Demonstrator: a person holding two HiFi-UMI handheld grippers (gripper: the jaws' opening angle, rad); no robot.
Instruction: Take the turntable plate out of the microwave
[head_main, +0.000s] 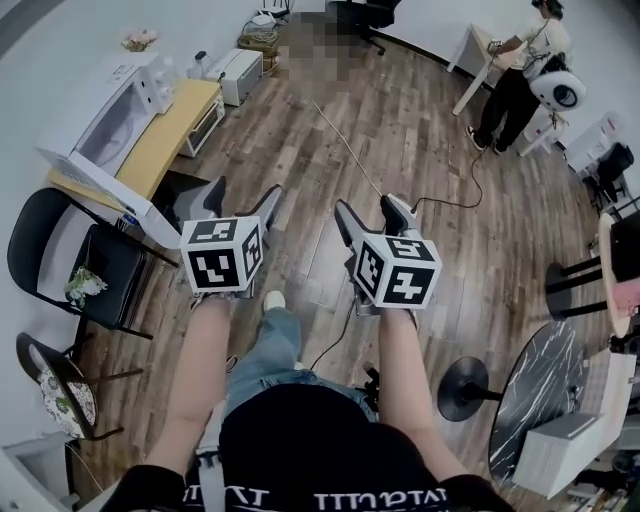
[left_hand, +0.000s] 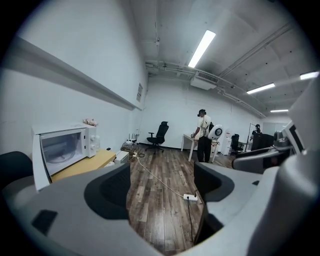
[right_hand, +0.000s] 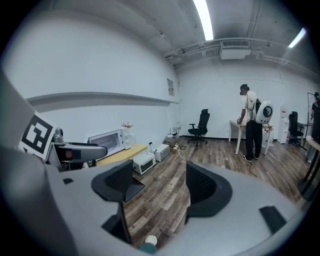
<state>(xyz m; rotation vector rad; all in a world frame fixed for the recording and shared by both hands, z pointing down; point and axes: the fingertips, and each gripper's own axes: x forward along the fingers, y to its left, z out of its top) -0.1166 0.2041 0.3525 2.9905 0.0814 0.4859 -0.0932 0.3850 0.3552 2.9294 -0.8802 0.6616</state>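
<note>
the head view is taken from above, steeply down on the floor (head_main: 400, 140). each gripper view is taken low and level, along its own jaws toward the far wall (left_hand: 170, 115). the microwave (head_main: 115, 125), at left, is seen nearer in the left gripper view. microwave, floor and standing person (head_main: 515, 75) are shared by all three.

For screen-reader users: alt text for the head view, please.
A person holds the left gripper and right gripper, both open and empty, over a wooden plank floor. At left, a white microwave, door open, sits on a yellow table.
</note>
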